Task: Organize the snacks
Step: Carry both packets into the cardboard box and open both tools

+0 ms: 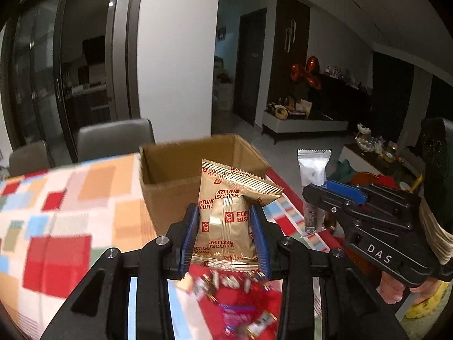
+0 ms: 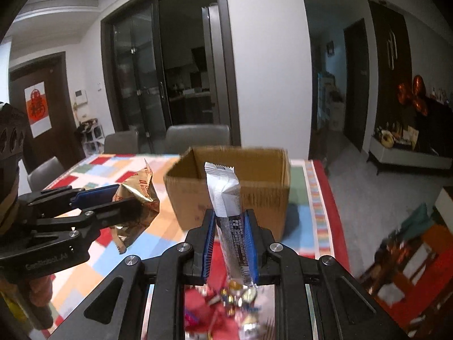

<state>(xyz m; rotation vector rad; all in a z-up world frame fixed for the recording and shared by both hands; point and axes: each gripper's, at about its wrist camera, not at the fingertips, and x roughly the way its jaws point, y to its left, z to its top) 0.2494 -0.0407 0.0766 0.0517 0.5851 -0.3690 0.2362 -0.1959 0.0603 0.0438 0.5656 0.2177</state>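
Small wrapped sweets [image 1: 240, 280] lie blurred on the patchwork-cloth surface [image 1: 56, 226] below both tongs. Left tongs [image 1: 226, 240] clamp a gold biscuit packet [image 1: 226, 212]; right tongs [image 2: 230, 243] clamp a silver bar packet [image 2: 226, 195] upright. Just beyond: open cardboard box [image 2: 235, 187]. Grey chairs [image 2: 198, 138], glass doors farther back.

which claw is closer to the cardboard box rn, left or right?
Too close to call. The left claw, shut on the gold biscuit packet, and the right claw, shut on the silver snack bar, both hover just short of the cardboard box, side by side.
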